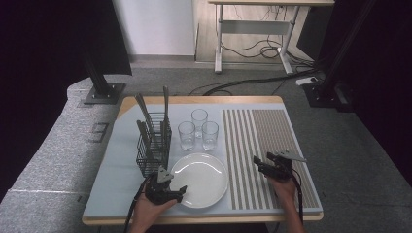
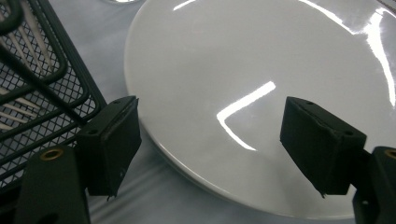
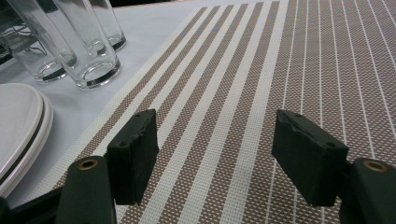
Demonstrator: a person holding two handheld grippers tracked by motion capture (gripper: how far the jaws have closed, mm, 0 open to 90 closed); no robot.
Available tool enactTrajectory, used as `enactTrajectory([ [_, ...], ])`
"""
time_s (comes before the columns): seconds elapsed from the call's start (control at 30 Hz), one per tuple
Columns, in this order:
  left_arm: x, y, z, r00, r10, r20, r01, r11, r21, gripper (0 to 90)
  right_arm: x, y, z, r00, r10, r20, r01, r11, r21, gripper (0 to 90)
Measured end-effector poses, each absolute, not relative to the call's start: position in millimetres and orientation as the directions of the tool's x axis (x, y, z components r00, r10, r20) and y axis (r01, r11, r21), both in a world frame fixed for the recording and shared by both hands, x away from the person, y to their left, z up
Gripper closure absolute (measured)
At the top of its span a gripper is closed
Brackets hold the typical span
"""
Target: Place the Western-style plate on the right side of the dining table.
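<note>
**Left hand-held gripper poised at the plate rim**

Black jaws of the left hand-held gripper (image 2: 219, 149) stand wide apart in the left gripper view, with nothing between the pads. They straddle the near edge of the white plate (image 2: 261, 70); one pad sits just off the rim on the basket side, the other hangs over the plate face. No pad contact with the rim can be confirmed.

Reference landmark: the plate (image 1: 199, 180), lying flat on the bench (image 1: 111, 194).

- Left hand-held gripper (image 1: 167, 191): at the plate's near-left edge, pointing across it. This is the nearer hand by a clear margin.
- Wire cutlery basket (image 1: 153, 145): just left of the plate and beyond it, close to the rim (a collision risk for the outer jaw).
- Three glasses (image 1: 198, 131): just behind the plate.
- Right hand-held gripper (image 1: 267, 165): well to the right of the plate, over the striped placemat (image 1: 262, 145). Its jaws stand wide and empty above the mat (image 3: 261, 93).

Judgement: the plate has no long axis, so approach depends on the rim alone. A grip probably needs the jaws turned to take the rim edge-on.
</note>
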State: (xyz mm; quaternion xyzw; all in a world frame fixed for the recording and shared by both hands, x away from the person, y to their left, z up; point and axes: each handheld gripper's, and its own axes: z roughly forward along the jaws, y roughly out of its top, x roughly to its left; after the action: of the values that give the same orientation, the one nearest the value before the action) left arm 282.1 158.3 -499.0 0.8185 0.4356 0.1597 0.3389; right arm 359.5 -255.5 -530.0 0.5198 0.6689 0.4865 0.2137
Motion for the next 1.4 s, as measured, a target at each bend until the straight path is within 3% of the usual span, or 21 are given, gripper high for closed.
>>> enactTrajectory([
  [1.4,290,147,-503,0.606,0.793,-0.066,0.589,-0.39,0.708,20.7,359,-254,-530,-0.37,0.906,0.206,0.484,-0.001,0.875,31.5],
])
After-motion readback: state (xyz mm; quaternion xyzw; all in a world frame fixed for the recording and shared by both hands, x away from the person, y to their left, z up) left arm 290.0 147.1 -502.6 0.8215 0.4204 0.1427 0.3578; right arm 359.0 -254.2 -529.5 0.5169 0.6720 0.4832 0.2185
